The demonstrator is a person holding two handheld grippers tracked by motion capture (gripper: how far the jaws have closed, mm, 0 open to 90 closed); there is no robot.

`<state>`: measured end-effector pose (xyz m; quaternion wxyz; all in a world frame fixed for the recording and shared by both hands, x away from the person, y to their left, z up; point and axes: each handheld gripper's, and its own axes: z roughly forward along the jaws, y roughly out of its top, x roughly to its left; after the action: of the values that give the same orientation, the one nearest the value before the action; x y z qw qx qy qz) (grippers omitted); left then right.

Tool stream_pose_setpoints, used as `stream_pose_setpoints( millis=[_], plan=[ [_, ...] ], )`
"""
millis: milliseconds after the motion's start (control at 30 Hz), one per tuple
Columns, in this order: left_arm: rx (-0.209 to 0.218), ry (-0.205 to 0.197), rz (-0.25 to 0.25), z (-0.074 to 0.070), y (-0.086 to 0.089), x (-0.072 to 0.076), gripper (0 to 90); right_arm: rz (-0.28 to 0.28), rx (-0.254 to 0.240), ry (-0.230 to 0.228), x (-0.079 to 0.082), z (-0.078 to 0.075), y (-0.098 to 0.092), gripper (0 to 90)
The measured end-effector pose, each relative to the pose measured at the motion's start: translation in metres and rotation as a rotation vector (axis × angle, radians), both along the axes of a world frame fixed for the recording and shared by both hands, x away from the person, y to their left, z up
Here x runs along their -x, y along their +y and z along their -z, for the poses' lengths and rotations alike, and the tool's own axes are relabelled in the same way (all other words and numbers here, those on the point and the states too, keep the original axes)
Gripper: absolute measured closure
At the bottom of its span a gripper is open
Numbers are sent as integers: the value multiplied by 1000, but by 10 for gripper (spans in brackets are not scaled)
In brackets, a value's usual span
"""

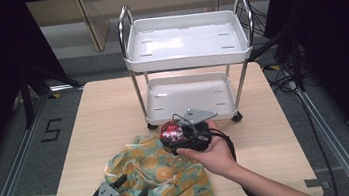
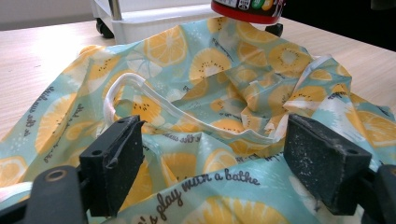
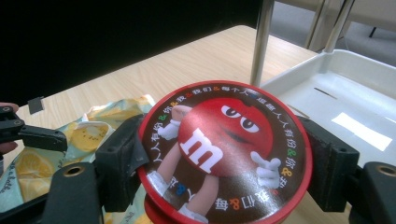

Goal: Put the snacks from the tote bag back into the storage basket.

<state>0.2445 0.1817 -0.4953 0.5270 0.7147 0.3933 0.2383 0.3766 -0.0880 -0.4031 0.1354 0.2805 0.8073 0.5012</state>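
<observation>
Pale wood tabletop [image 1: 113, 110] is what I am working over, with dark floor around it. My right gripper [image 1: 180, 136] is clamped on a round red candy tin [image 1: 171, 132]; in the right gripper view the tin [image 3: 224, 154] sits between both pads, each pad pressed to its rim, lid up and showing a red cartoon candy figure. I hold that tin above the far edge of the fruit-print cloth bag [image 1: 164, 175], just in front of the cart's lower shelf. That bag lies crumpled on the near half of the table, pale teal with orange slices, its white strap [image 2: 140, 100] looping across the folds in the left gripper view. My left gripper [image 1: 124, 195] is at the bag's near left corner with its jaws standing wide; in the left gripper view the cloth [image 2: 224, 93] lies between and beyond the pads, and neither pad pinches it. Farther off stands a white two-shelf cart [image 1: 187, 51] on wheels, with metal handles at both ends
</observation>
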Motion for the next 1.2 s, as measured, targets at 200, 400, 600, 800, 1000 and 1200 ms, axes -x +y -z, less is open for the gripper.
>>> stream_pose_setpoints(
  millis=[200, 400, 600, 800, 1000, 1200],
  plan=[
    [-10, 1, 4, 0, 1, 0, 197, 26, 7, 15, 0, -1, -4, 267],
    [18, 12, -13, 0, -1, 1, 197, 32, 5, 9, -3, -2, -8, 267],
    [0, 12, -8, 0, 0, 1, 197, 52, 0, 10, -4, -3, -13, 267],
    [-8, 0, 2, 0, 0, 0, 197, 54, 3, -11, -7, -3, -18, 267],
    [5, 16, -8, 0, -1, 1, 197, 62, 3, 1, -9, -4, -22, 267],
    [19, 10, -12, 0, -1, 1, 197, 86, -2, 0, -9, -5, -26, 267]
  ],
)
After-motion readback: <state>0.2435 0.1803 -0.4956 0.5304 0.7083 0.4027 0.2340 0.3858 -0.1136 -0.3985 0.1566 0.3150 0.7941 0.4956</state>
